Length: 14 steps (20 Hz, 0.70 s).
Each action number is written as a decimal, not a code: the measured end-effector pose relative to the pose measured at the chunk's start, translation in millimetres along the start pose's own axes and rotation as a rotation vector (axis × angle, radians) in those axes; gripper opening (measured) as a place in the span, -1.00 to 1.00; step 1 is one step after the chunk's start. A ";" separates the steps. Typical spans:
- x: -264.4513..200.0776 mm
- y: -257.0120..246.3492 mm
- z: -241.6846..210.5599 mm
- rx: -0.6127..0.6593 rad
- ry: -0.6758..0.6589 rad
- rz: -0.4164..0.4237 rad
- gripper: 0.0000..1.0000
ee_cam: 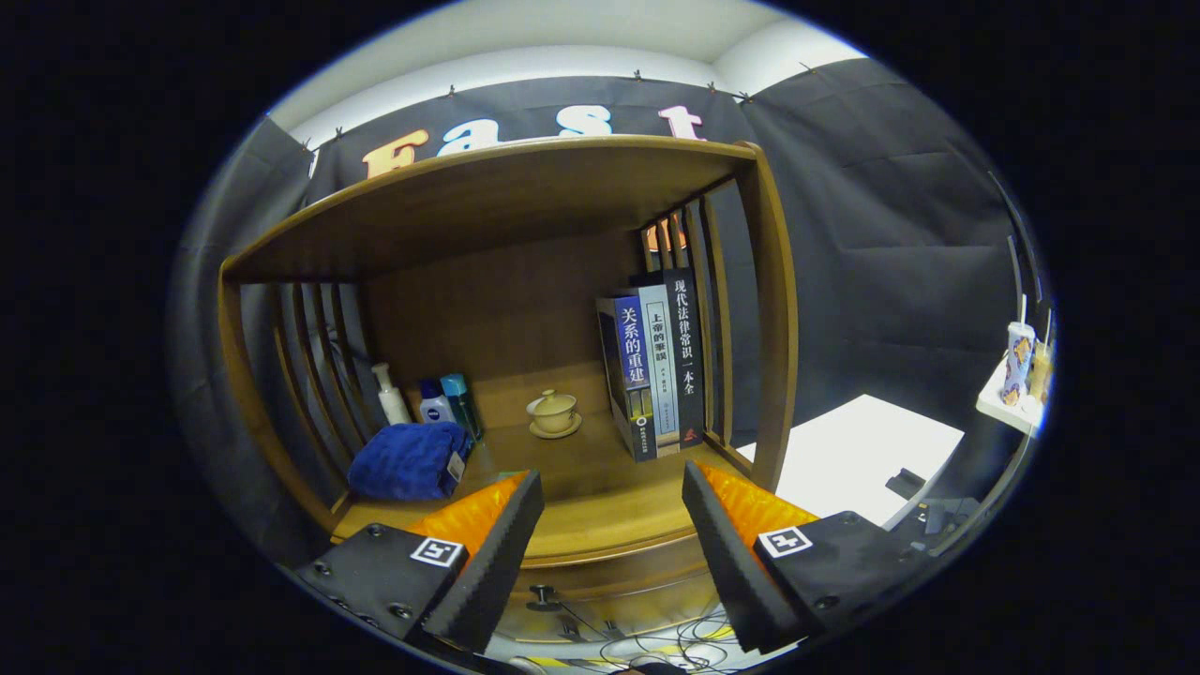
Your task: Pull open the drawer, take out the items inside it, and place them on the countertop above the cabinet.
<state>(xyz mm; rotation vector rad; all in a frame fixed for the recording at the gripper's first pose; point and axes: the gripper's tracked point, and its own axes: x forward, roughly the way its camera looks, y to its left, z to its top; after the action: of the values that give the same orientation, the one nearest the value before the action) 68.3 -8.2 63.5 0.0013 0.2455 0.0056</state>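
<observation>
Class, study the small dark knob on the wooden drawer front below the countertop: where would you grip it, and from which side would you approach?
Grip the small dark knob itself, one finger on each side of its stem. It sticks out from the wooden drawer front, so approach head-on from the front. The hand-held gripper is open above it with nothing between its fingers, and would probably need lowering first.

On the cabinet's countertop (pixel 600 525): three upright books (pixel 656 375), three bottles (pixel 427 398), one folded blue towel (pixel 408 459) and one lidded teacup (pixel 553 411) on its saucer; the gripper (pixel 614 525) hangs with fingers apart.
</observation>
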 end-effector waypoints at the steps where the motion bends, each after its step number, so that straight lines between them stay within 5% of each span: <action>1: -1.9 -1.5 3.6 -0.004 -0.011 -0.008 0.97; 14: -8.4 -11.5 -0.7 0.027 -0.007 -0.016 0.97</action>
<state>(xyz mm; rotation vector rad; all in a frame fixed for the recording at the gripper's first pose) 60.0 -19.7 64.8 0.0262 0.2388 -0.0138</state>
